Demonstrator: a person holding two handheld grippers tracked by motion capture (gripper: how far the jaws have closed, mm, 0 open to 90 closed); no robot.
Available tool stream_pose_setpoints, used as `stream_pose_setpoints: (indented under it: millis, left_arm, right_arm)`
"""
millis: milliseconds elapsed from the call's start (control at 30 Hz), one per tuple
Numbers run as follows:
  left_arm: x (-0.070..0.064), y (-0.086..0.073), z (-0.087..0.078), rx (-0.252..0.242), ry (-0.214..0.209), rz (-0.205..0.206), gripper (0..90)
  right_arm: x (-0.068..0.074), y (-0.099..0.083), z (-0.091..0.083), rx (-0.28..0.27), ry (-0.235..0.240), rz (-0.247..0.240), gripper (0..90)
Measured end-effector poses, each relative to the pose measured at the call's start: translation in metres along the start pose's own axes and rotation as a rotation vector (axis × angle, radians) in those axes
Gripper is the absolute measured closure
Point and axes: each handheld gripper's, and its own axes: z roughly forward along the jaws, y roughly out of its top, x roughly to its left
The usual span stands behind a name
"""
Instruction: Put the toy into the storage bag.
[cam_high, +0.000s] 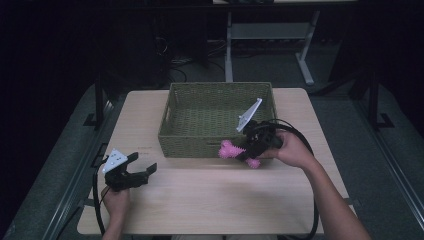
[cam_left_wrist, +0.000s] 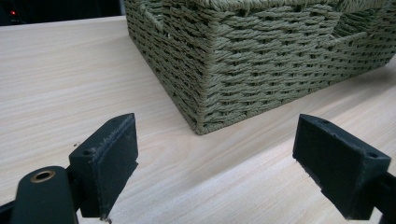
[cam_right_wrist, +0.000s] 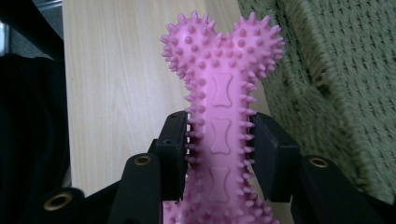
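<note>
Pink spiked bone toy (cam_right_wrist: 219, 135) clamped in my right gripper (cam_right_wrist: 219, 154) beside woven basket (cam_high: 220, 117), my left gripper (cam_left_wrist: 217, 158) wide open, empty, over desk (cam_high: 210, 200).

Two black hand-held grippers, bare forearms.
Left gripper (cam_high: 142, 165) and right gripper (cam_high: 239, 151) each have blocky black jaws, brass-ringed screw holes behind them, a grey three-cornered plate on top and a trailing black cable.

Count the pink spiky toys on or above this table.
1: the pink bone toy is clamped in the right gripper by the woven basket's front wall. The basket's near inside floor is hidden.
</note>
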Motion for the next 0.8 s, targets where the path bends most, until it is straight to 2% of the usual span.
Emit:
stream_pose_setpoints:
  millis: [400,800]
  left_arm:
    - [0.0,0.0,0.0,0.001,0.001,0.005,13.6]
    - [0.0,0.0,0.0,0.002,0.002,0.0,13.6]
  right_arm:
    - [-0.011,0.009,-0.011,-0.004,-0.004,0.002,58.2]
    - [-0.021,0.018,-0.02,0.021,-0.016,0.006,58.2]
